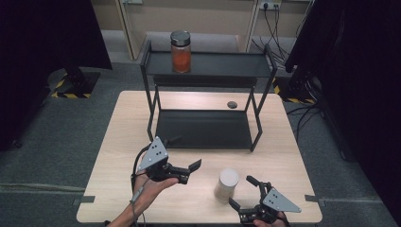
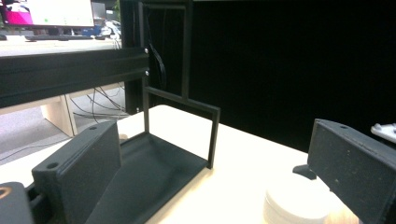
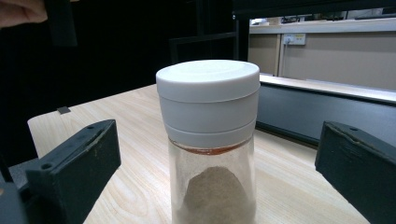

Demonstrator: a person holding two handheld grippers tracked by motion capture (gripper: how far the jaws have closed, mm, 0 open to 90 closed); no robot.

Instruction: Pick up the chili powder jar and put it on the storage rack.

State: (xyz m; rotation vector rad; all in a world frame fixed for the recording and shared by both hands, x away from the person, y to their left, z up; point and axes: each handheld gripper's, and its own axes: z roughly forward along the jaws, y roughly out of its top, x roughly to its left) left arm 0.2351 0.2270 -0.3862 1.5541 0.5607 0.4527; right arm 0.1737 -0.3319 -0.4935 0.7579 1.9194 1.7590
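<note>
The white-capped shaker jar [image 1: 227, 185] stands upright on the near right part of the bench [image 1: 118, 156], its long axis vertical and its cap pointing straight up. In my right gripper view the jar [image 3: 210, 140] sits between my jaws with clear air on both sides, a heap of brownish powder showing through the glass in its lower part.

My right tongs [image 1: 247, 192] are spread wide, just to the near right of the jar and not touching it (one jaw reaches past its right side, the other lies near its foot). My left tongs [image 1: 191, 171] are also wide apart, held above the bench to the left of the jar, jaws aimed rightward toward it; in the left gripper view the jar's cap [image 2: 299, 203] shows low beside the right jaw.

Farther off stands a black two-tier rack [image 1: 208, 127], with a metal-lidded jar of orange contents [image 1: 180, 52] upright on its top shelf. A small dark disc [image 1: 231, 104] lies on the bench behind the rack.
</note>
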